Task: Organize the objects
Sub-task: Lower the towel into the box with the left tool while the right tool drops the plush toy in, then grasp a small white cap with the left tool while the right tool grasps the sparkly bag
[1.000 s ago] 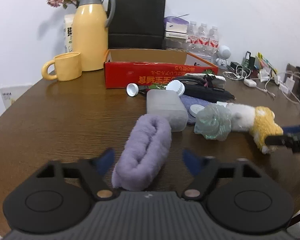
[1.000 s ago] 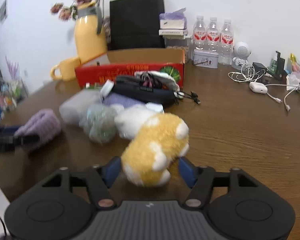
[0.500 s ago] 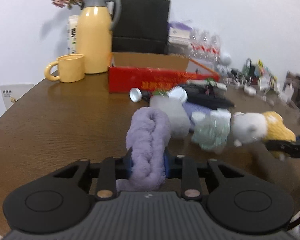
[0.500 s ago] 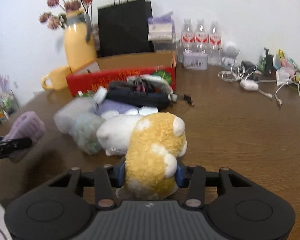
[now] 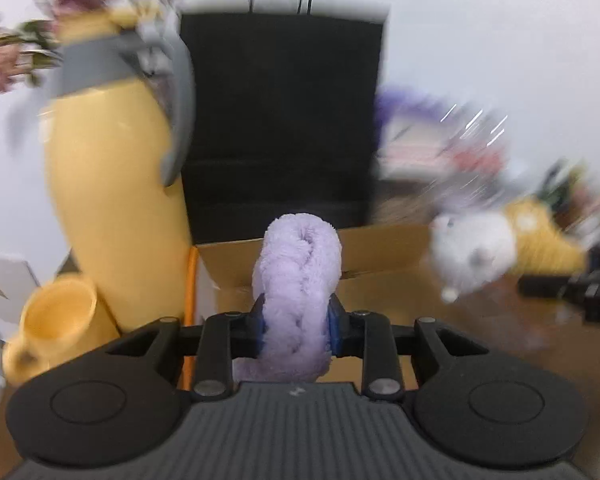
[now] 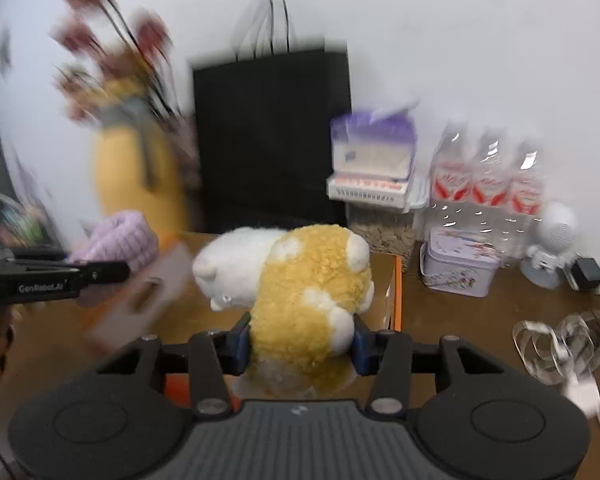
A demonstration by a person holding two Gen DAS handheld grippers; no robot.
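A fuzzy purple rolled cloth (image 5: 296,276) sits pinched between my left gripper's (image 5: 296,322) blue pads, lifted off the table in front of the open cardboard box (image 5: 380,248). The right gripper (image 6: 300,336) is shut on a yellow and white plush toy (image 6: 308,292), which hangs over the box's orange-edged rim (image 6: 396,292). The right wrist view shows the left gripper (image 6: 116,270) at the left with the purple cloth (image 6: 120,240) in it. The left wrist view shows the plush toy (image 5: 476,256), blurred, at the right.
A tall yellow jug (image 5: 112,200) with flowers and a yellow mug (image 5: 56,320) stand left of the box. Behind it is a black paper bag (image 5: 280,120). To the right are water bottles (image 6: 488,176), a tin (image 6: 460,268), a small white figure (image 6: 552,248) and cables (image 6: 560,340).
Both grippers closed on their objects on the table, the left on the purple cloth, the right on the plush toy. Both then lifted them and carried them towards the cardboard box.
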